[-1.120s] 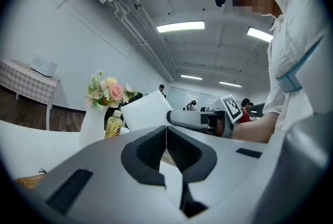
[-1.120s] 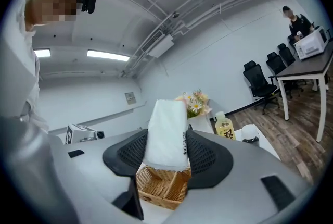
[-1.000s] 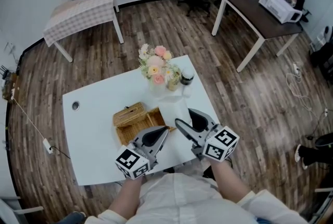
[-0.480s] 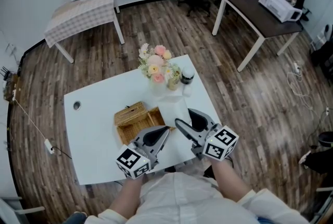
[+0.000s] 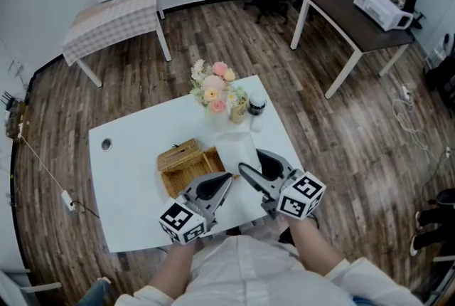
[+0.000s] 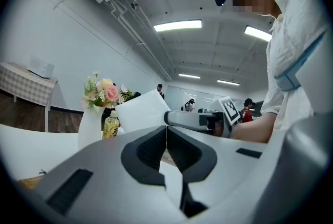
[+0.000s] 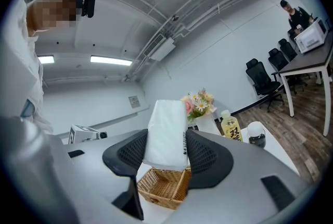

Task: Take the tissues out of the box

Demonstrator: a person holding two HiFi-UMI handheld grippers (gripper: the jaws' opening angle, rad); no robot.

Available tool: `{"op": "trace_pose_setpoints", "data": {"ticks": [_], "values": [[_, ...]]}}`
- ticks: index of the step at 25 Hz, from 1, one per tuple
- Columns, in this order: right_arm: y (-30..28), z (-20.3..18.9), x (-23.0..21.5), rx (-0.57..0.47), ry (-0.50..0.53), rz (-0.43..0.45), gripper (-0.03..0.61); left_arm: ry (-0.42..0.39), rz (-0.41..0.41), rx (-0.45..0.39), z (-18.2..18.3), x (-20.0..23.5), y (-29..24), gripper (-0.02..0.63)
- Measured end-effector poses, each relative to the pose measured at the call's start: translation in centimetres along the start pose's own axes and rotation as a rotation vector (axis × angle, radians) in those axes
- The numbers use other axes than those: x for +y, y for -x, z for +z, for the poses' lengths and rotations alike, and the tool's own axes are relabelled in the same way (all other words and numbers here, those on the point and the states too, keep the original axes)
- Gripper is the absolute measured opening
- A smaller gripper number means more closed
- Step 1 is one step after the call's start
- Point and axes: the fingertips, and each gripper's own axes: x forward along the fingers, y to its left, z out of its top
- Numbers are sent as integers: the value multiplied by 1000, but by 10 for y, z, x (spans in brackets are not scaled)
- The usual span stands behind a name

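My right gripper (image 5: 252, 161) (image 7: 166, 152) is shut on a white pack of tissues (image 5: 238, 149) (image 7: 167, 132), holding it upright just above and to the right of the open wicker box (image 5: 186, 166) (image 7: 163, 187). The box sits on the white table (image 5: 131, 155) with its lid folded back to the left. My left gripper (image 5: 226, 178) (image 6: 166, 137) hovers at the box's near right corner, jaws shut with nothing between them. In the left gripper view the tissue pack (image 6: 141, 111) shows ahead, with the right gripper (image 6: 200, 120) beside it.
A white vase of flowers (image 5: 215, 99) (image 7: 198, 103), a yellow bottle (image 5: 237, 109) (image 7: 230, 127) and a dark-lidded jar (image 5: 255, 107) (image 7: 256, 134) stand at the table's far edge. Around it are wooden floor, a checkered table (image 5: 114, 16) and a desk with office chairs (image 5: 355, 23).
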Motion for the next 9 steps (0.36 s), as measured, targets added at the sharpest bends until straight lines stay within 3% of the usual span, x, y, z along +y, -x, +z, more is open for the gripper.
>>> {"op": "trace_pose_setpoints", "data": {"ticks": [9], "values": [[-1, -3, 2, 3, -4, -3, 245, -4, -13, -10, -4, 0, 2, 3]]}}
